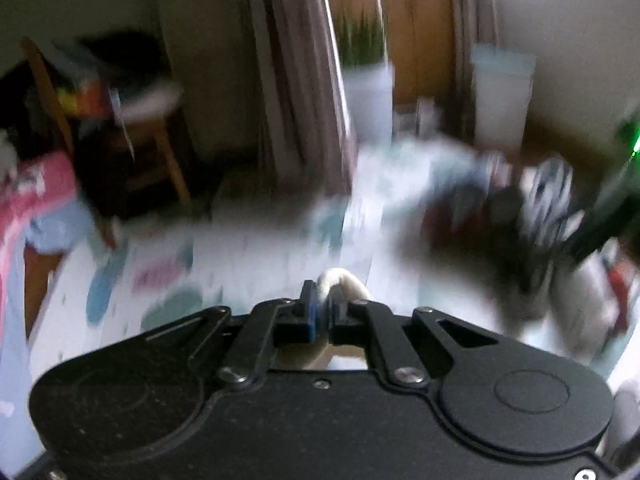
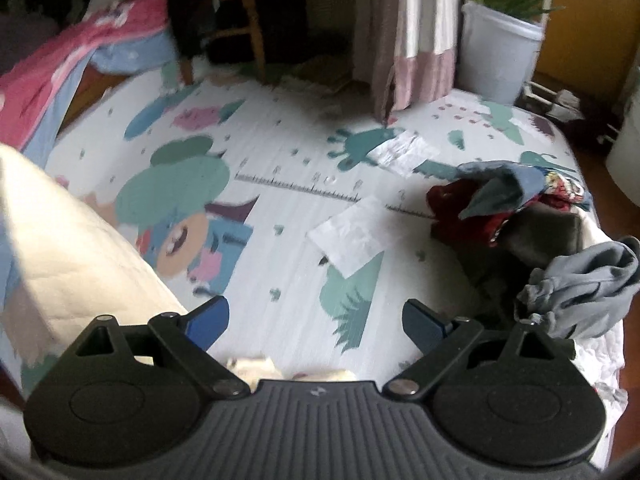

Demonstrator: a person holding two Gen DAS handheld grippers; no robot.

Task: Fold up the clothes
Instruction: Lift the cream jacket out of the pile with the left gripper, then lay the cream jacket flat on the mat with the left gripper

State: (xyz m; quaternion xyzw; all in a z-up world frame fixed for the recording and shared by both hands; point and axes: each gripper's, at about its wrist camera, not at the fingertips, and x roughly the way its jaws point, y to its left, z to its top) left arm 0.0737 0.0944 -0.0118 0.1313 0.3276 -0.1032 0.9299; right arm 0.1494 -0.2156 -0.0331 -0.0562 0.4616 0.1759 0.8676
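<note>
My left gripper (image 1: pixel 323 312) is shut on a cream quilted garment (image 1: pixel 344 282); a fold of it bulges above the jaws, and the view is motion-blurred. The same cream garment (image 2: pixel 72 240) hangs as a wide sheet at the left of the right wrist view, and a strip of it lies just under the gripper body. My right gripper (image 2: pixel 316 322) is open and empty above the cartoon-printed mat (image 2: pixel 280 200). A pile of unfolded clothes (image 2: pixel 500 212), red, blue and dark, lies at the mat's right, with a grey garment (image 2: pixel 584 292) beside it.
Two white paper pieces (image 2: pixel 352 236) lie on the mat. A pink and blue blanket (image 2: pixel 68 64) sits at the far left. A wooden chair (image 2: pixel 236 12), a curtain (image 2: pixel 416 40) and a white planter (image 2: pixel 496 52) stand beyond the mat.
</note>
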